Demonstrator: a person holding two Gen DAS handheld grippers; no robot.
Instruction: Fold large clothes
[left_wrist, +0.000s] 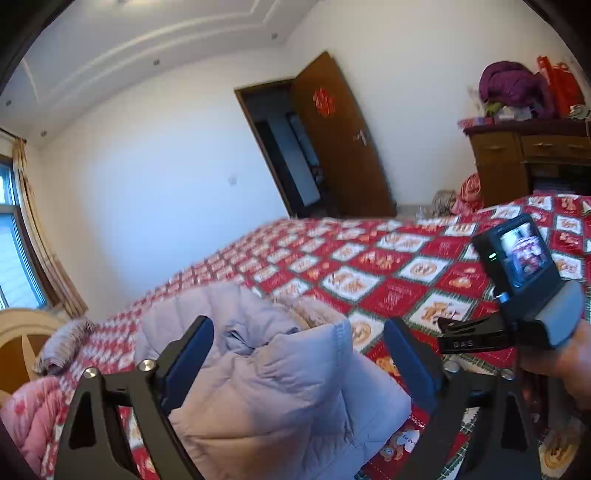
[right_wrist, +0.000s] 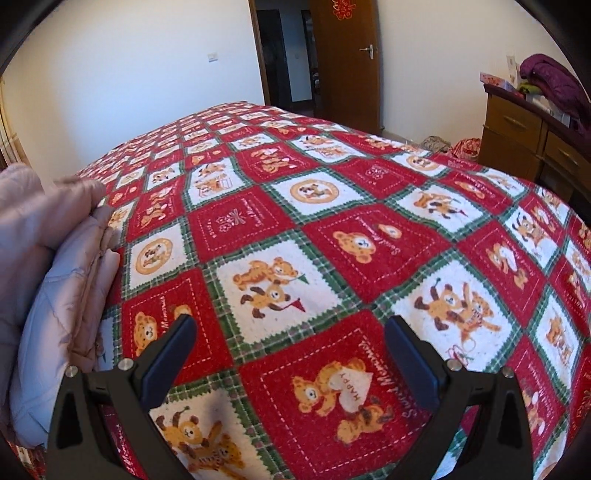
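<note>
A pale lilac padded jacket lies folded in a thick bundle on the red patchwork bedspread, its fur-trimmed collar toward the far side. My left gripper stands wide open astride it; the jacket sits between the two blue pads, which do not press on it. In the right wrist view the same jacket shows as a stacked edge at the far left. My right gripper is open over the bare bedspread, to the right of the jacket, with nothing between its fingers.
A hand holds the other device, its small screen lit, at the right. A pink quilt and striped pillow lie by the headboard. A wooden dresser piled with clothes and an open door stand beyond the bed.
</note>
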